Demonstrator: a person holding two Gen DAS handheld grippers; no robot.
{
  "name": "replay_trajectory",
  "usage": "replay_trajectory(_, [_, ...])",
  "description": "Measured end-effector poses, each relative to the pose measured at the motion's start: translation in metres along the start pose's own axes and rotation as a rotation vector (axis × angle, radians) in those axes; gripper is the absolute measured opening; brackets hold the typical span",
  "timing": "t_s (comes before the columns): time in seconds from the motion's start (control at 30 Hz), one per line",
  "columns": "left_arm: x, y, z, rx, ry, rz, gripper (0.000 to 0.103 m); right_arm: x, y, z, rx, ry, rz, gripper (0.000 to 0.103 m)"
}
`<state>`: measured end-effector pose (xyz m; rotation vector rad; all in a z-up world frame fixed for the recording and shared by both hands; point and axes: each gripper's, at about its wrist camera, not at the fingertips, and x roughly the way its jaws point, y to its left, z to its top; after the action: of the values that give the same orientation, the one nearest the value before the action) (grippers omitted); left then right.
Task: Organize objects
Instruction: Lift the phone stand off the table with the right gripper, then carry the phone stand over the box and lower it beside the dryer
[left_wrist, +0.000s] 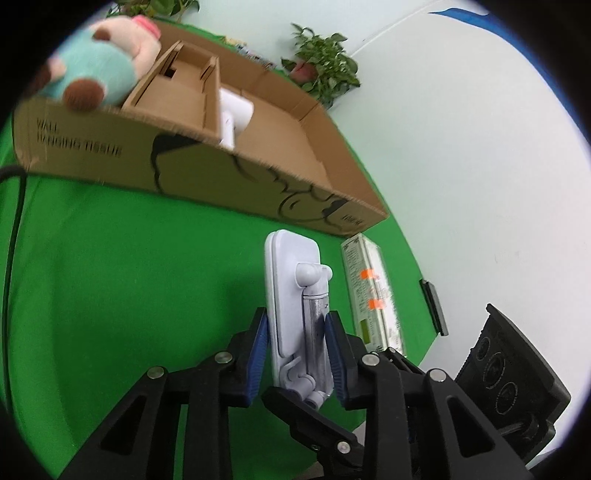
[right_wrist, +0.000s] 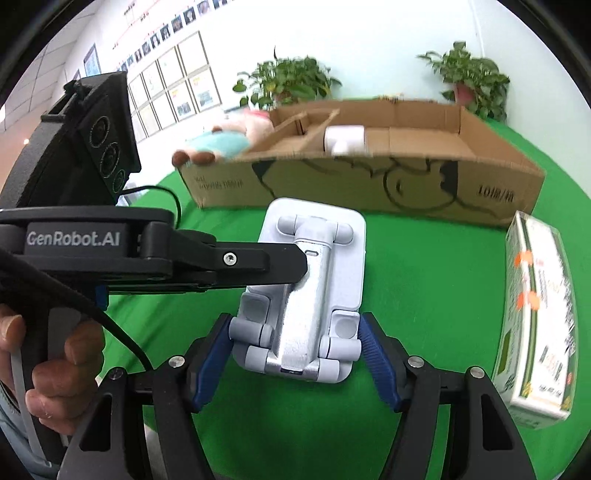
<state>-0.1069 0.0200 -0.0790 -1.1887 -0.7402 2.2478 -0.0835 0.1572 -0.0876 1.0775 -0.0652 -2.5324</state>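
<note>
Progress partial: cardboard box (right_wrist: 369, 184) at the far edge of the green table (right_wrist: 424, 295) already holds a white roll-like item (right_wrist: 345, 142) in a middle compartment, and a plush toy (right_wrist: 225, 142) lies over its left end; the right compartment looks bare

Folding phone stand (right_wrist: 310, 295), white and grey, not yet boxed, held above the table just in front of the box's near wall. Both tools on it. Left gripper (left_wrist: 295, 350) pinches it across its thickness, blue pads against the plate on one side and the metal arm on the other. Right gripper (right_wrist: 295, 347) clamps its near end across the width, pads (right_wrist: 373, 354) touching both sides

Carton (right_wrist: 535, 325) with orange marks lies untouched near the right edge, close to the box's right corner

Judgement: stand and carton left to place; no other loose items seen on the table
</note>
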Motion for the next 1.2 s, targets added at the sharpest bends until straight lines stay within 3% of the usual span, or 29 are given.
replay_trajectory(0.33, [-0.012,-0.053,0.033,0.158,-0.073,0.013,0.028,-0.032,-0.002,0.039,-0.033,-0.134,-0.032,0.065])
replay_trajectory(0.67, [-0.021,-0.082,0.079,0.248,-0.107,-0.013,0.028,-0.054,-0.012,0.086,-0.049,-0.221,-0.088,0.065])
replay_trajectory(1.2, [-0.007,-0.101,0.140,0.291,-0.094,0.010,0.028,-0.053,-0.036,0.160,-0.035,-0.239,-0.095,0.065])
